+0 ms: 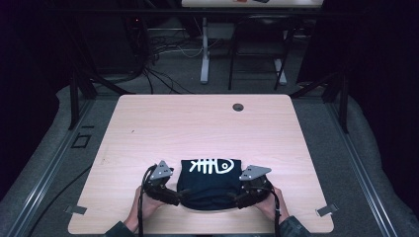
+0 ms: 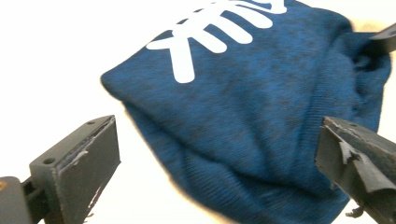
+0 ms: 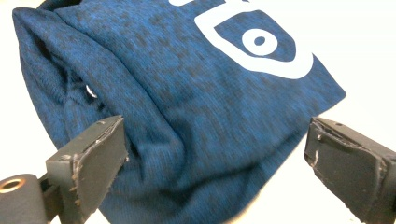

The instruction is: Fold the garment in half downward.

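Now the folded blue garment point(image 1: 211, 182) lies at the near edge of the worktop point(image 1: 197, 123), long axis across, between the two grippers. The left gripper point(image 1: 174, 193) is at its left end and the right gripper point(image 1: 240, 196) at its right end, equally near. Both pairs of fingers point(image 2: 88, 158) stand wide, holding nothing; cloth lies between them, not pressed.

far tabletop point(image 1: 197, 123) — free | near edge — folded sweater point(image 1: 210, 185) blocks | grommet hole point(image 1: 238, 107) flush
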